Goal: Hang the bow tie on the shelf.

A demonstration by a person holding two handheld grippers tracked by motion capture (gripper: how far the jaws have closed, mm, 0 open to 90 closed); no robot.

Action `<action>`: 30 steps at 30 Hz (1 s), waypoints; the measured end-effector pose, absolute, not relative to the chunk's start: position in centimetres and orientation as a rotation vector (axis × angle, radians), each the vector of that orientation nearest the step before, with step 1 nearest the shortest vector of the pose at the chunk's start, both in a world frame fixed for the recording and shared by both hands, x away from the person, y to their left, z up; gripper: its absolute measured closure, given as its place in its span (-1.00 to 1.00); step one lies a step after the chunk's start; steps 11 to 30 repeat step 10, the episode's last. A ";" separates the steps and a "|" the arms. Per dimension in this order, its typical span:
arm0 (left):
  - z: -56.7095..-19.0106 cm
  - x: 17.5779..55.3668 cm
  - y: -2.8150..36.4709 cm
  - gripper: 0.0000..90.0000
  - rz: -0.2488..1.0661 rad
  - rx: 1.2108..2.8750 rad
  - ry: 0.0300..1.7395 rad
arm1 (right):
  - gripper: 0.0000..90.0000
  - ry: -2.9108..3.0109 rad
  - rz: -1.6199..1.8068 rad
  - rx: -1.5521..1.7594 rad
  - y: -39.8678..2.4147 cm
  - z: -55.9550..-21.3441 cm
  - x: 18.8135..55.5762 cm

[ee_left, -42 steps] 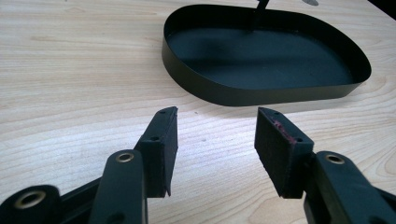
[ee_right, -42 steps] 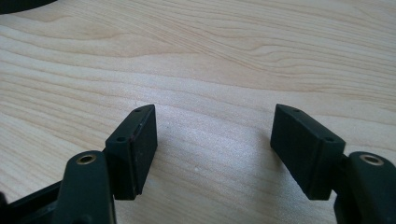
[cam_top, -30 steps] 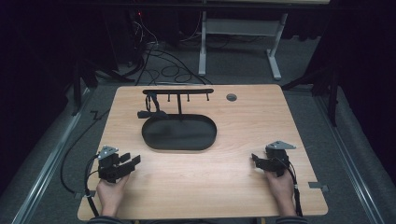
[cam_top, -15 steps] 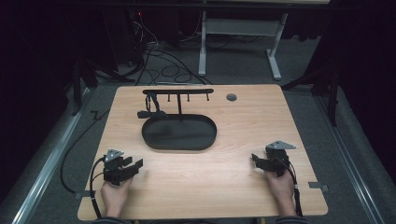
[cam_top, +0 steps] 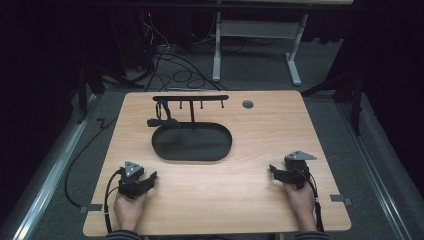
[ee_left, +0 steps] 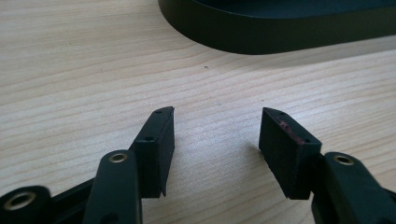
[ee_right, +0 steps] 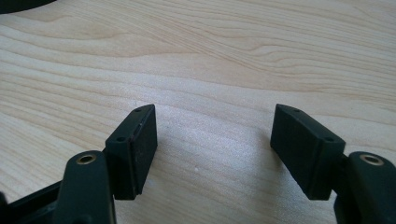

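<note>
A black oval base lies on the wooden table, and a post rises from it to a crossbar with hooks. Something dark hangs at the crossbar's left end. My left gripper is low over the table's front left, pointing toward the base. Its jaws have just been opening, and only bare wood lies between them. My right gripper rests at the front right, open over bare wood.
A round grey grommet sits in the table's far right part. Cables and a white desk frame lie on the floor beyond the far edge. Tape tabs mark the front corners.
The left hand has come down toward the tabletop and shifted slightly right and nearer the front edge. The right hand has kept still.
</note>
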State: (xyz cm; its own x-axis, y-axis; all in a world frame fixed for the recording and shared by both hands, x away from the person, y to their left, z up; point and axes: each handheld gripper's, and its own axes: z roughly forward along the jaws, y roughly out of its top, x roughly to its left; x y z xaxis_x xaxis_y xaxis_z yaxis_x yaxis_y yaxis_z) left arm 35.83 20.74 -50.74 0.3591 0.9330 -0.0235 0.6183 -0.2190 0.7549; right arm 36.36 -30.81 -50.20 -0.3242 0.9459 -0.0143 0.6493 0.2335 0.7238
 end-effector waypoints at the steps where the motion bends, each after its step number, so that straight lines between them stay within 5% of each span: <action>1: -50.8 35.8 20.5 -0.01 0.598 1.946 1.341 | -0.26 2.058 0.869 1.462 -30.8 -50.2 36.4; 30: -50.8 35.8 20.5 -0.06 0.590 1.947 1.340 | -0.26 2.057 0.870 1.465 -30.8 -50.2 36.4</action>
